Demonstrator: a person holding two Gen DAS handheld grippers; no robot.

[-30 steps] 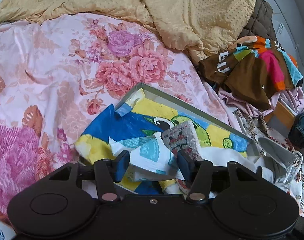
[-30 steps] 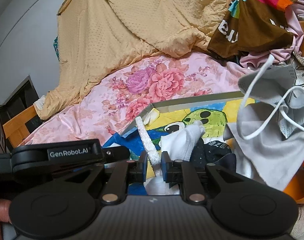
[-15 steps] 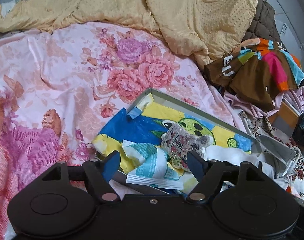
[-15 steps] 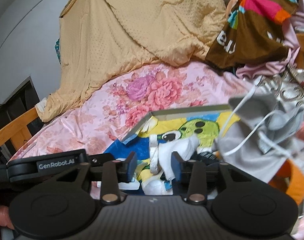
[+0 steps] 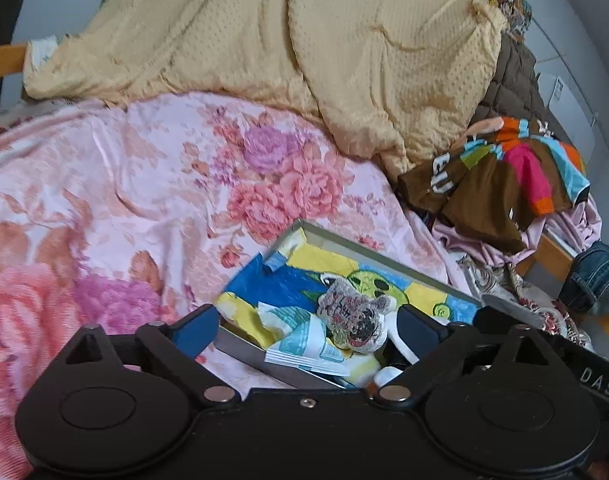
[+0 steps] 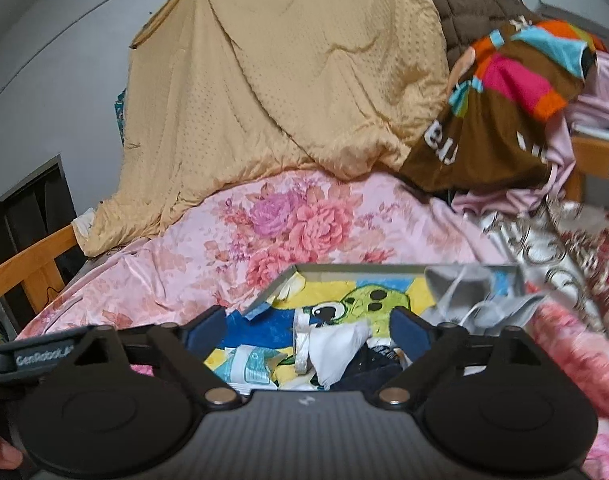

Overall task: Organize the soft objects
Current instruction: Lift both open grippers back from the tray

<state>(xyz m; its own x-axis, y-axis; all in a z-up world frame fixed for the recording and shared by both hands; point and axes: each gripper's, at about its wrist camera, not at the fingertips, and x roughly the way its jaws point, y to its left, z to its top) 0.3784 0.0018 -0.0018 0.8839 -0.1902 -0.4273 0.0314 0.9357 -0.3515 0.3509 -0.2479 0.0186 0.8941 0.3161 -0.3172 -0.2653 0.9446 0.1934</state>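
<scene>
A shallow grey box point(image 5: 344, 242) point(image 6: 344, 270) with a yellow, blue and green cartoon lining lies on the pink floral bedspread. In it are a patterned sock point(image 5: 354, 318), a white and teal packet point(image 5: 304, 340) point(image 6: 252, 368), white socks point(image 6: 336, 348), a dark sock point(image 6: 372, 364) and a grey face mask point(image 6: 464, 292). My left gripper point(image 5: 306, 330) is open and empty above the box's near edge. My right gripper point(image 6: 308, 330) is open and empty above the white socks.
A yellow quilt point(image 5: 304, 48) is heaped at the back. A brown multicolour garment point(image 5: 504, 176) point(image 6: 504, 100) and pink cloth lie at the right, with jeans point(image 5: 596, 280) beyond. A wooden bed rail point(image 6: 28, 268) runs at the left.
Both grippers opened wide and drew back from the box. The right let go of the white sock, the left of the patterned sock; both now lie in the box. The mask dropped in.
</scene>
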